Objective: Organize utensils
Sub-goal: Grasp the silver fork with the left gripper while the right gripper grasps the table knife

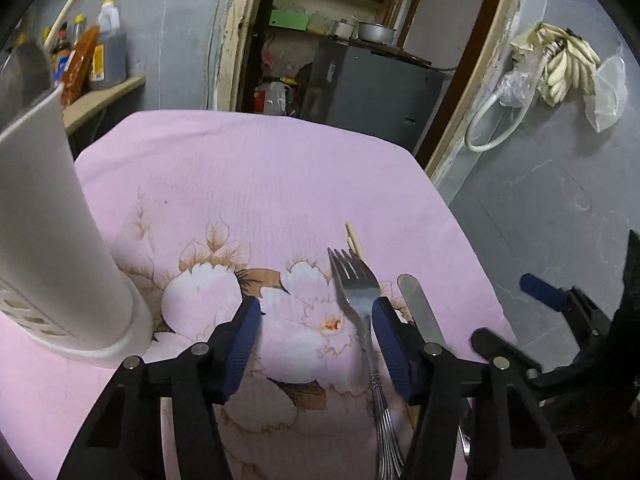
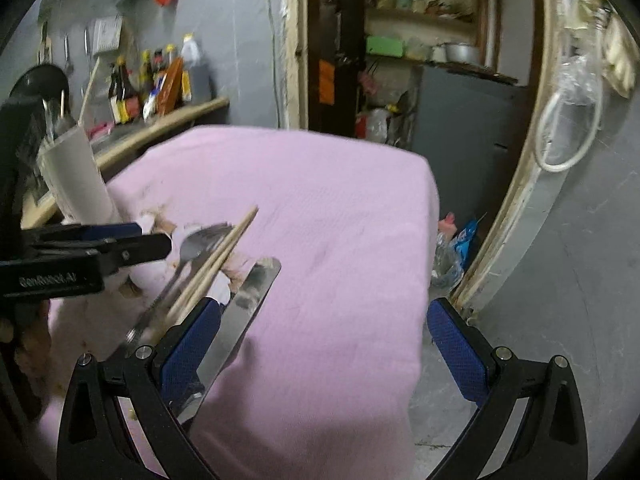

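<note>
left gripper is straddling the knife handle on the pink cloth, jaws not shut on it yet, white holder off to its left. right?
Not quite: the left gripper straddles the fork, not the knife, which lies just outside its right finger. The left wrist view shows it. The rest holds: pink cloth, jaws not closed on it, white holder to the left.

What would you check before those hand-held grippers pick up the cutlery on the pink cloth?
1. Silver metal fork between the left hand-held gripper's pads: ok.
2. Pads pressing on the fork: not ok, gap on one side.
3. Flat steel knife within the right hand-held gripper's jaws: ok, beside one pad.
4. Right jaws wide open: ok.
5. Tall white plastic utensil holder upright: ok.
6. Space left inside the holder: cannot tell.
</note>
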